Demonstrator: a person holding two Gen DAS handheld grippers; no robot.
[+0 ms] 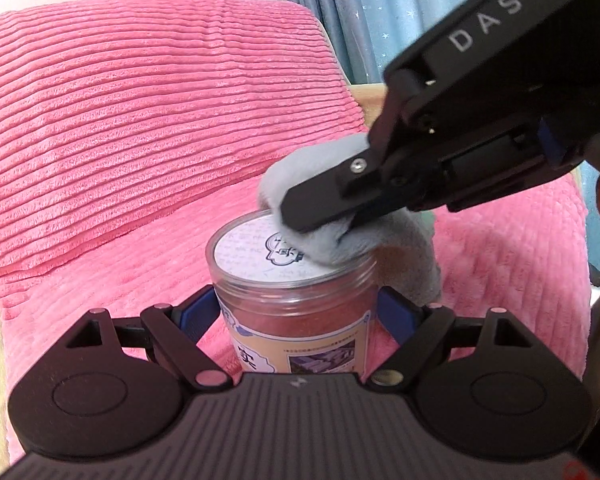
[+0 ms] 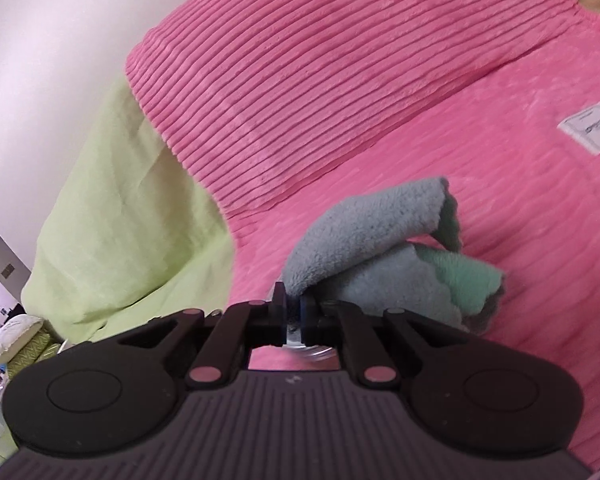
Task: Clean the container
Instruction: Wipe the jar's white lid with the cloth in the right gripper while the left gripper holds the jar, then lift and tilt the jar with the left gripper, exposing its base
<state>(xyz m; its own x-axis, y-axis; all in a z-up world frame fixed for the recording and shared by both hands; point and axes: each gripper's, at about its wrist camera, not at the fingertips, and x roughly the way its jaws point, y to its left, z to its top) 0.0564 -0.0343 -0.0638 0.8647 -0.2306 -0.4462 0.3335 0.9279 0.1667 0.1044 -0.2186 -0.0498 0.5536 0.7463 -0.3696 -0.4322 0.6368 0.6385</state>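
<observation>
1. Jar (image 1: 296, 300) upright on pink cover (image 1: 120, 140), at about 6 o'clock in left wrist view, just ahead of the gripper body.
2. Left gripper (image 1: 298, 312) clamped on jar: blue pads (image 1: 198, 314) press its clear wall at 9 and 3 o'clock, below the lid.
3. Jar is clear plastic, reddish-brown contents visible, printed label (image 1: 300, 356) on the front.
4. Lid (image 1: 268, 256) on, clear rim, white printed disc with blue logo on top.
5. Right gripper (image 1: 328, 216) comes in from 2 o'clock in left wrist view, tilted down toward the lid; "DAS" printed on its body.
6. Right gripper (image 2: 294, 312) pinched tight on cloth (image 2: 380, 256); jaws nearly together with only cloth between.
7. Cloth (image 1: 340, 236) grey, bunched, touching the lid's 3 o'clock side; part of it hangs past the rim behind the jar at 3 o'clock.
8. In right wrist view cloth fans out toward 1 o'clock from the fingertips; grey face outside, green face showing at the folds.
9. A bit of the clear lid rim (image 2: 312, 350) peeks under the right jaws at 6 o'clock, blurred.
10. Pink cushion (image 2: 340, 60) stands behind, ribbed; white tag (image 2: 590, 128) on cover at 3 o'clock in right wrist view.
11. Green sheet (image 2: 120, 220) at 9 o'clock, beside the pink cover.
12. Blue curtain (image 1: 380, 8) at 12–1 o'clock in left wrist view.
</observation>
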